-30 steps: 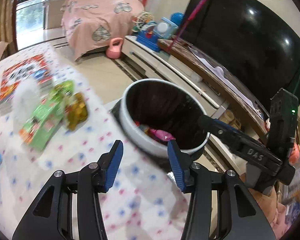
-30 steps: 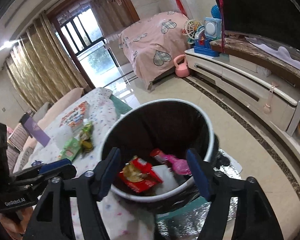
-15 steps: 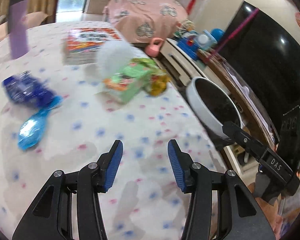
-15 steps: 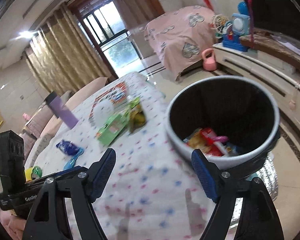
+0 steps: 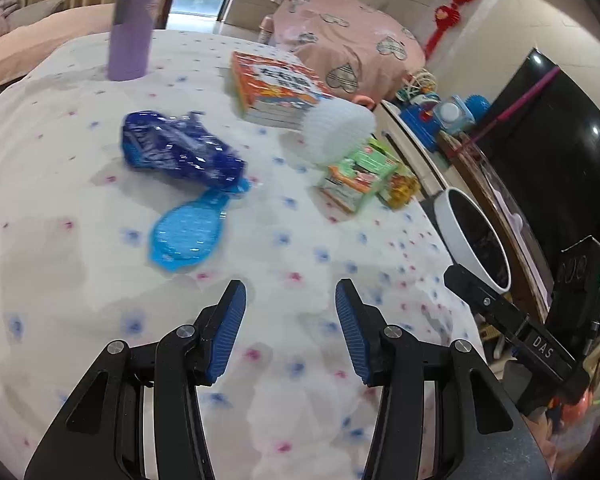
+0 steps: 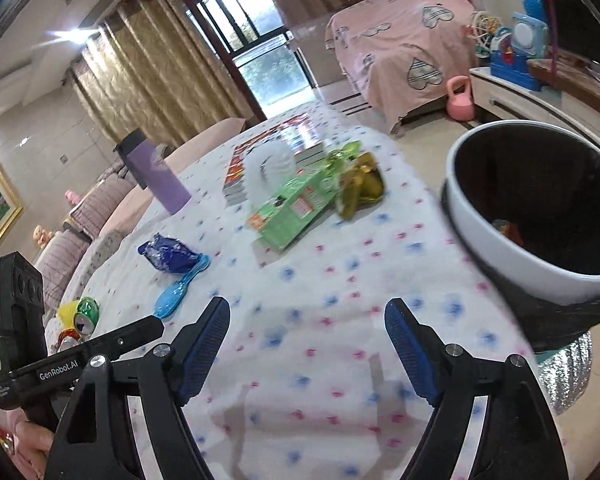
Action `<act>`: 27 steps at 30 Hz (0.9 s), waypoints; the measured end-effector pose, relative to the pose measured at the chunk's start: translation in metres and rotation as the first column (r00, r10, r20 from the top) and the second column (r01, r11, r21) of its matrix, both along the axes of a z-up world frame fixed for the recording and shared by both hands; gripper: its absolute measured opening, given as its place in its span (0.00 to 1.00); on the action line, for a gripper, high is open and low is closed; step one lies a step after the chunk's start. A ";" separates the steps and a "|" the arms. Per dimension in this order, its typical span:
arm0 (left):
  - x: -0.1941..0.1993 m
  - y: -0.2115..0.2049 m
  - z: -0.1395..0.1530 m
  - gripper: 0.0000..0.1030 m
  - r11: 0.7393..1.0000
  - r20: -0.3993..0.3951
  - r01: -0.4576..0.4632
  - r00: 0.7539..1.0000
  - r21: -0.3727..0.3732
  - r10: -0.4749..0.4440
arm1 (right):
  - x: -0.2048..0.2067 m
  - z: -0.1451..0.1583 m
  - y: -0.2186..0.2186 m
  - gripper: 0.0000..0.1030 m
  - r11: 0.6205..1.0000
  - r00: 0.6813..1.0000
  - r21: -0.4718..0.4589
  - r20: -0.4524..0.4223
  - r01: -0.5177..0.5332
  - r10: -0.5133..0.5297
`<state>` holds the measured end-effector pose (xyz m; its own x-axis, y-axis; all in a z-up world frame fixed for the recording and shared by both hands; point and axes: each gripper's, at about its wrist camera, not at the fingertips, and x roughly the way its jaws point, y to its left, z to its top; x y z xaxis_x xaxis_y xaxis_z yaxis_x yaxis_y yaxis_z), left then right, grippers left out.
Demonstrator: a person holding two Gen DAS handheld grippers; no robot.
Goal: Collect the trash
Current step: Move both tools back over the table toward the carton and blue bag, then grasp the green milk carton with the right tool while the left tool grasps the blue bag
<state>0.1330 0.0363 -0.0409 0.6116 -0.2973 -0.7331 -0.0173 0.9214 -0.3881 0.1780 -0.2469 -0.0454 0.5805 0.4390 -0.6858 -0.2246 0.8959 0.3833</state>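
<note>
Dotted tablecloth below: left gripper and right gripper angle downward, empty jaws parted; blue wrapper lies crosswise mid-table.

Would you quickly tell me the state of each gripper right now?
Left gripper: open, holding nothing.
Right gripper: open, holding nothing.

Left hand-held gripper angled downward, jaws parted and empty. Right hand-held gripper likewise tilted down, jaws wide, nothing between them. Part of a hand glimpsed at left gripper's handle.
</note>
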 end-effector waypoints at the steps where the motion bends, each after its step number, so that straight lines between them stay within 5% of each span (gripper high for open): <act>1: 0.000 0.004 0.000 0.46 1.000 -0.001 -0.008 1.000 -0.002 0.008 | 0.001 0.000 0.004 0.79 1.000 1.000 0.001 -0.003 -0.007 0.007; 5: 0.004 0.019 -0.002 0.47 0.999 -0.011 -0.041 0.999 -0.012 0.040 | 0.008 -0.004 0.018 0.79 1.000 1.000 0.002 -0.014 -0.027 0.027; 11: 0.016 0.035 -0.003 0.63 0.996 -0.027 -0.085 0.996 -0.034 0.084 | 0.026 -0.010 0.032 0.79 0.999 0.999 0.024 -0.038 -0.038 0.039; 27: 0.093 0.067 -0.011 0.68 0.976 -0.083 -0.187 0.981 -0.113 0.178 | 0.094 -0.036 0.034 0.79 0.979 0.990 0.195 -0.133 0.068 -0.043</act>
<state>0.2258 0.1030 -0.0520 0.6107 -0.2738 -0.7430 -0.2126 0.8472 -0.4869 0.2722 -0.2134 -0.0811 0.5213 0.5431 -0.6582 -0.1146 0.8089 0.5767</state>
